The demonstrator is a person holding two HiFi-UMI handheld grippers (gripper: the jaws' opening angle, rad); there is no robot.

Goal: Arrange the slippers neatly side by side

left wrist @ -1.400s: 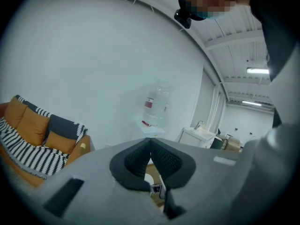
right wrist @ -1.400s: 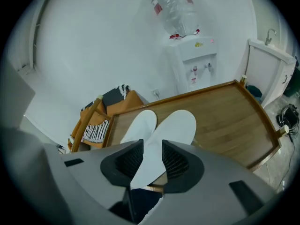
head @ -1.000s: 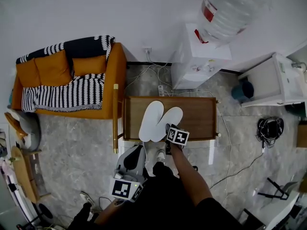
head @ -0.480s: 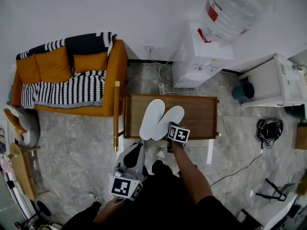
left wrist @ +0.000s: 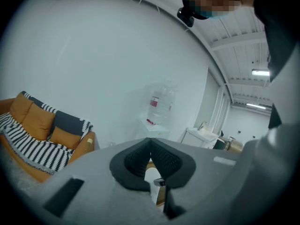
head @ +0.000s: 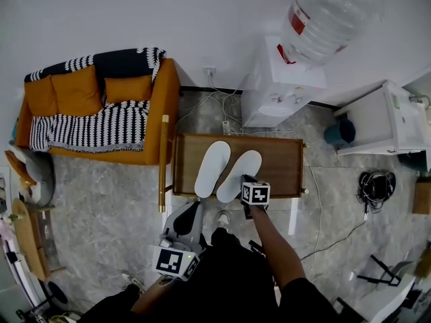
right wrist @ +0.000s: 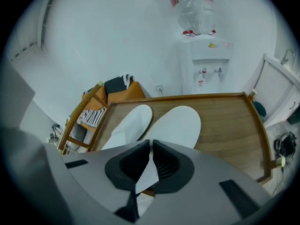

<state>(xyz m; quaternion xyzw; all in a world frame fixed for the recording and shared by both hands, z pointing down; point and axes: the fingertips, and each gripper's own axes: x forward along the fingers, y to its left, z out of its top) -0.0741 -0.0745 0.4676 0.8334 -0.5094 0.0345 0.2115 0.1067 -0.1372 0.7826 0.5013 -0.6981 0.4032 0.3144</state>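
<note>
We hold the right gripper (head: 245, 182) (right wrist: 150, 146) at the near edge of the brown wooden desk with a raised rim (head: 283, 163) (right wrist: 225, 121). Its jaws are closing, and in the right gripper view the thin heel edge of the right white fabric slipper (head: 241, 173) (right wrist: 177, 125) runs up between the pads, pinched there. That slipper lies flat on the desk with its toe angled away to the right. The left white fabric slipper (head: 213, 167) (right wrist: 130, 124) lies just beside it, toe pointing away from us. The two heels are close together and the toes fan apart.

Our left gripper (head: 194, 208) (left wrist: 150, 142) hangs low in front of our body, off the desk. Its jaws meet at the tips with nothing between them.

Behind the desk stands a white water dispenser (head: 279, 79) carrying a clear plastic bottle (head: 326, 12) with a red label (head: 295, 13); we cannot read any writing on it. The cubes on both grippers bear black-and-white square markers. An orange sofa with a striped black-and-white throw (head: 101, 110) sits to the left.
</note>
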